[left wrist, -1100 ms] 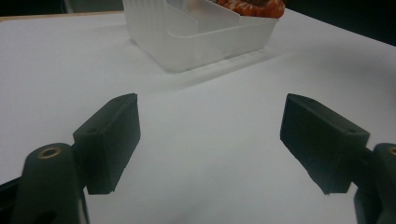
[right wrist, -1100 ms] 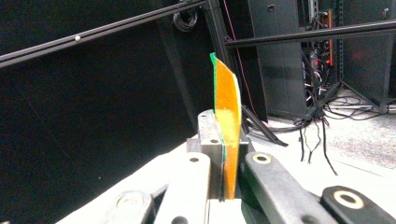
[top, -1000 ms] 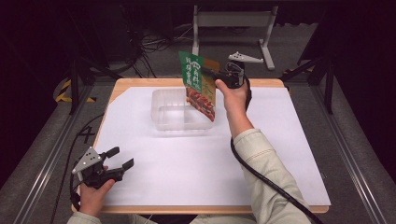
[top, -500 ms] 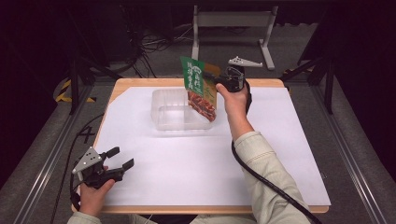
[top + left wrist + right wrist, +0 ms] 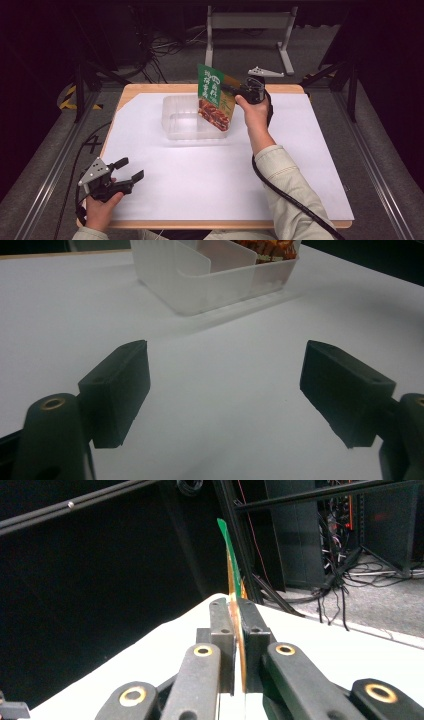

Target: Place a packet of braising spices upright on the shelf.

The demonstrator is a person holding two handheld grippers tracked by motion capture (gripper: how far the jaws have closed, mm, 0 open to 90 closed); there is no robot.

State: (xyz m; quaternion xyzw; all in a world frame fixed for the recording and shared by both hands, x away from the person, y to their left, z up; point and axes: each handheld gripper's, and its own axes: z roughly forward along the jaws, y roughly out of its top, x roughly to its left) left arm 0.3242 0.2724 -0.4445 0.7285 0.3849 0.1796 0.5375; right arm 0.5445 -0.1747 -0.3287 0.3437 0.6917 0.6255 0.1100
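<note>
A green snack packet (image 5: 216, 97) with a red food picture hangs tilted over the right part of a clear plastic container (image 5: 172, 112). Its lower end dips inside the container's rim. My right gripper (image 5: 227, 90) is shut on the packet's right edge. In the right gripper view the jaws pinch the thin packet (image 5: 230, 560) edge-on, at the right gripper (image 5: 235, 615). My left gripper (image 5: 131, 168) rests at the table's near left corner, open and holding nothing. The left gripper (image 5: 225, 380) faces the container (image 5: 215, 285), where the packet's orange bottom (image 5: 270, 247) shows.
A white sheet (image 5: 210, 185) covers the wooden table. A metal stand (image 5: 250, 20) and cables lie on the floor behind the table. Dark rails run along both sides.
My right hand has lowered the packet a little, deeper into the container. The left gripper has not moved.
</note>
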